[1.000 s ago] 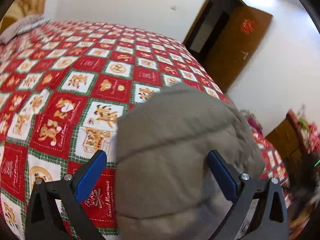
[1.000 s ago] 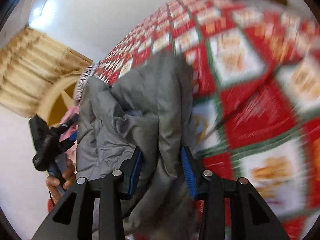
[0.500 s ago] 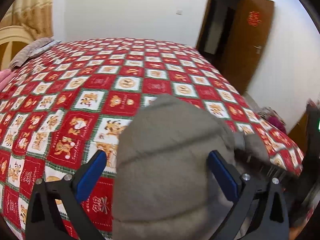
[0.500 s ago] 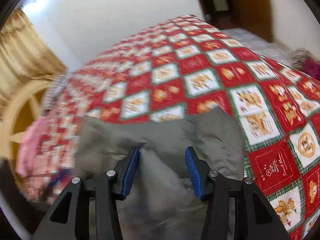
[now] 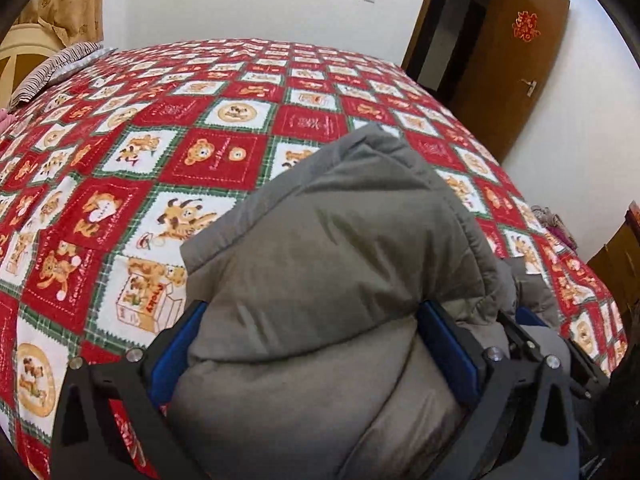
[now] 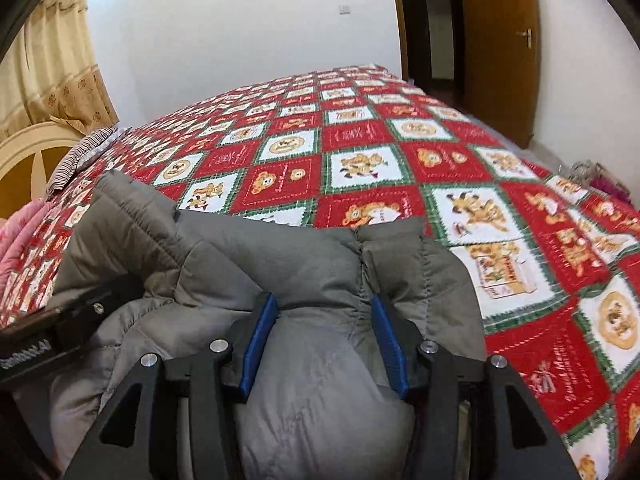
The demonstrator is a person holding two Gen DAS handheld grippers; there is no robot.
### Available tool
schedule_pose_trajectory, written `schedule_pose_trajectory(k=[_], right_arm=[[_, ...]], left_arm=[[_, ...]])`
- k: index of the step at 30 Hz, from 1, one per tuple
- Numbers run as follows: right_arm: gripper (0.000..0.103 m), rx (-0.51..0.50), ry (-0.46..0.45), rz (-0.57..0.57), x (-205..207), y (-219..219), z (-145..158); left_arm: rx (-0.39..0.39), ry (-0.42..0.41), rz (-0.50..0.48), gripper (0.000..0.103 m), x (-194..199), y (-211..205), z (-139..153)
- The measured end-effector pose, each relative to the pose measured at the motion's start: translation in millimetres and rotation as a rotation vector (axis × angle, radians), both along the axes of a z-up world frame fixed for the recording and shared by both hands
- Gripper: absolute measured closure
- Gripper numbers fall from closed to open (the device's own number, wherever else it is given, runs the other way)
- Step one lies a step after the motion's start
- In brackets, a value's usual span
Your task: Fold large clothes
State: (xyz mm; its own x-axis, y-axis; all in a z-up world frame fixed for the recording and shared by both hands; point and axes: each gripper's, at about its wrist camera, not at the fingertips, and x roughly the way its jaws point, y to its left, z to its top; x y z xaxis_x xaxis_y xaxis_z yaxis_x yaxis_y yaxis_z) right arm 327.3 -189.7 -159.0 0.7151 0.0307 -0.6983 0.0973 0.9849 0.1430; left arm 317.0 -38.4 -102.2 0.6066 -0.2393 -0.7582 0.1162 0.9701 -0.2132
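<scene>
A grey padded jacket (image 5: 340,240) lies bunched on the near edge of the bed's red and white teddy-bear quilt (image 5: 200,120). My left gripper (image 5: 314,340) is spread wide around a thick wad of it, and both blue pads press into the padding. In the right wrist view the same jacket (image 6: 280,256) bulges between the pads of my right gripper (image 6: 325,340), whose jaws are opening while the pads still touch the fabric. The left gripper's black frame (image 6: 80,312) shows at that view's left, close beside the right one.
A striped pillow (image 6: 84,152) and a cream headboard (image 6: 28,156) are at the far left, with pink cloth (image 6: 20,236) by the bed's left edge. A brown door (image 5: 516,60) stands open at the back right. Clutter (image 6: 600,180) lies on the floor to the right.
Both grippers came down and forward with the jacket, which now rests lower on the quilt. The right view swung from tilted to level, and its jaws stand wider apart.
</scene>
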Motion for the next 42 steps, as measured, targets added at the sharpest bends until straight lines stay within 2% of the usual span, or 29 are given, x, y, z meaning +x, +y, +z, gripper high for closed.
schedule_pose_trajectory(k=[13,18,20,23,25,29,31,34,37,40,42], right_arm=[[0.05,0.026,0.042,0.006,20.8,-1.9,-12.9],[0.05,0.001,0.046,0.01,18.2,1.9,-10.5],[0.05,-0.007,0.068,0.029,18.4,2.1,-8.4],[0.05,-0.056,0.118,0.099,12.3,4.0,10.0],[0.05,-0.037,0.069,0.094,-6.3,-0.9,28.3],[0.05,-0.038,-0.034,0.162,-56.6,5.9,60.4],[0.05,-0.058,-0.018,0.185,-65.3,12.8,55.6],[0.05,-0.071,0.034,0.175,-65.6,13.4,31.2],[0.05,-0.002,0.044,0.154,-63.5,-0.1,13.5],[0.049,0.088,0.055,0.149,-59.7,-13.5,-1.9],[0.049,0.101,0.046,0.153,-60.3,-16.4,-5.9]], left_arm=[[0.151,-0.002,0.031,0.0,10.7,-23.7,-15.1],[0.152,0.022,0.022,0.0,9.0,-22.5,-10.6],[0.148,0.048,-0.01,0.0,7.5,-20.3,-6.1],[0.137,0.061,-0.05,0.0,4.0,-10.2,7.5],[0.158,0.042,-0.055,0.0,0.9,-5.6,20.5],[0.254,-0.063,-0.071,0.0,4.3,-6.2,48.6],[0.316,-0.088,-0.072,0.0,16.4,-14.7,50.3],[0.358,-0.073,-0.103,0.0,37.5,-31.9,35.9],[0.348,-0.039,-0.115,0.0,47.1,-43.1,18.2],[0.35,-0.044,-0.121,0.0,48.0,-59.0,1.0],[0.367,-0.062,-0.118,0.0,44.2,-66.3,-6.1]])
